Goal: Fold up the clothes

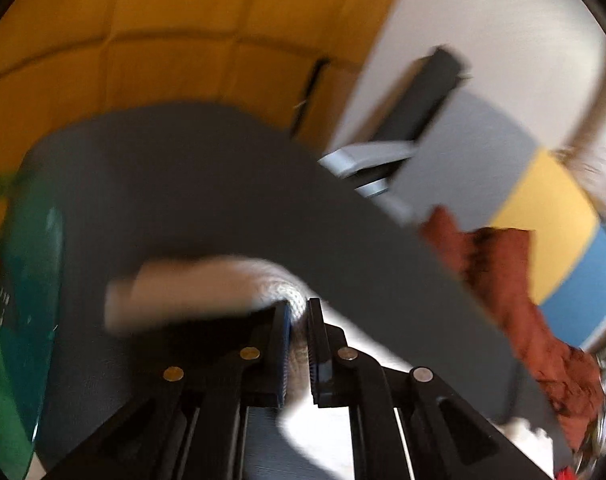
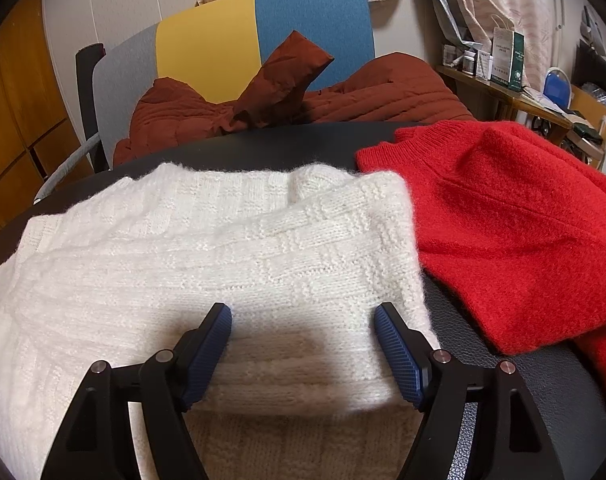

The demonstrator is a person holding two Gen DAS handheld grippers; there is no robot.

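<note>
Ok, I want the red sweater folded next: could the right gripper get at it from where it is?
Probably yes. The right gripper is open and holds nothing, poised over the white sweater. The red sweater lies right beside it on the dark table, with nothing lying on it.

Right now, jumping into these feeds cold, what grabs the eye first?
The bright red sweater on the right of the dark table, beside the cream knit sweater spread under the open right gripper. In the blurred left view, the left gripper is shut on a strip of cream knit. Behind, a rust quilted jacket is heaped on the yellow-and-blue chair.
</note>
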